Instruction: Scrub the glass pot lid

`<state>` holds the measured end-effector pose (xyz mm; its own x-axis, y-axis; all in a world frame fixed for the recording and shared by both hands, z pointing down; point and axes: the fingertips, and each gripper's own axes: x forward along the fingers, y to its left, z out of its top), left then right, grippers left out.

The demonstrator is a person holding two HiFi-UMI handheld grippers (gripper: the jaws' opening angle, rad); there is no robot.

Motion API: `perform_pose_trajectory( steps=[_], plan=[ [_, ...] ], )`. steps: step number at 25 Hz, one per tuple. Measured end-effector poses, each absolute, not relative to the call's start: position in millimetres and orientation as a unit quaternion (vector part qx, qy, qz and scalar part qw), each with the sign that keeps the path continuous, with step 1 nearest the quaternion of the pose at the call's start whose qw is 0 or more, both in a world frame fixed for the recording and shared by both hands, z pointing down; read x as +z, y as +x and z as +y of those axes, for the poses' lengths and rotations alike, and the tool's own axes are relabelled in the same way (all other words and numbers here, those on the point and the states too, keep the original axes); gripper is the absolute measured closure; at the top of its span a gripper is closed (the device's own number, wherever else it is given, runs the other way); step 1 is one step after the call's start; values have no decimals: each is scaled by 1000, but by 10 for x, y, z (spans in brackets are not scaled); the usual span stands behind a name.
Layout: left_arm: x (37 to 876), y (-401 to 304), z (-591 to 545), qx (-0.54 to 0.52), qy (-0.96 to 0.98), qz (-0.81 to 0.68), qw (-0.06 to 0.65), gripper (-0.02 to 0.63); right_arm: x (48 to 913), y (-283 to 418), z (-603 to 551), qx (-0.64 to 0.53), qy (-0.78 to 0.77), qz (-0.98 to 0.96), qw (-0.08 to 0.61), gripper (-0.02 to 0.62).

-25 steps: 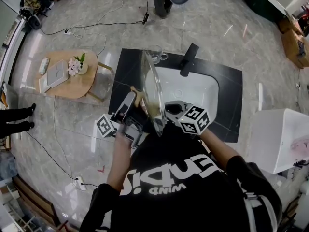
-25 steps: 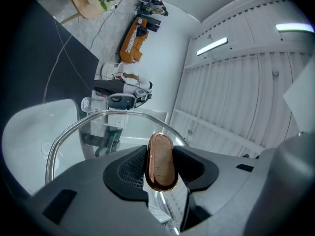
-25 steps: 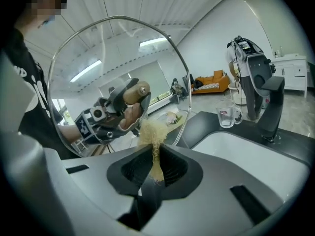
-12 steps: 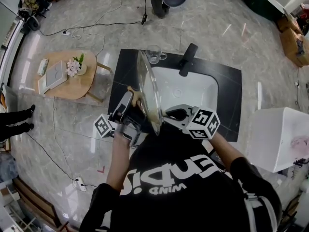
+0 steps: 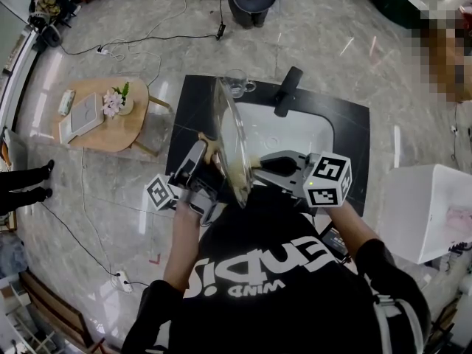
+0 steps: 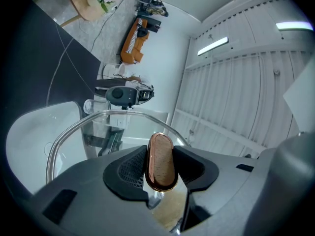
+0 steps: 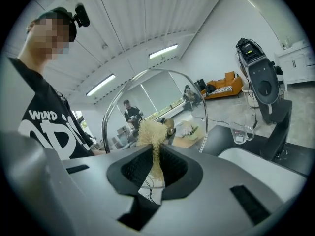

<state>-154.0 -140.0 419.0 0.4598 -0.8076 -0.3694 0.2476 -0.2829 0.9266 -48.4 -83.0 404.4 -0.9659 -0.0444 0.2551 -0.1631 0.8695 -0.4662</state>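
The glass pot lid (image 5: 230, 135) stands on edge over the sink's front left rim. My left gripper (image 5: 212, 164) is shut on the lid's knob from the left. In the left gripper view the wooden knob (image 6: 160, 161), ringed in copper, sits pinched between the pads of the left gripper (image 6: 160, 167), with the lid's steel rim (image 6: 74, 129) arching behind. My right gripper (image 5: 256, 169) is shut on a straw-coloured fibre scrubber (image 7: 151, 134). The right gripper (image 7: 155, 165) holds it against the lid's glass (image 7: 162, 90) from the right.
A white sink basin (image 5: 299, 135) is set in a black counter (image 5: 190, 113), with a black tap (image 5: 286, 91) and a glass mug (image 5: 237, 84) behind. A wooden side table (image 5: 103, 120) stands at the left, a white box (image 5: 424, 212) at the right. Cables lie on the floor.
The right gripper has drawn back to the right, its marker cube now farther from the lid. The lid and the left gripper have barely shifted.
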Motion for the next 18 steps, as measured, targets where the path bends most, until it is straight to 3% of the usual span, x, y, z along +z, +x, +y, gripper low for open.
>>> perform_pose_trajectory(
  steps=[18],
  plan=[
    [4128,-1339,-1327,-460,654,-190,570,430,3750,-575,-1659,263,141,-953,46,558]
  ],
)
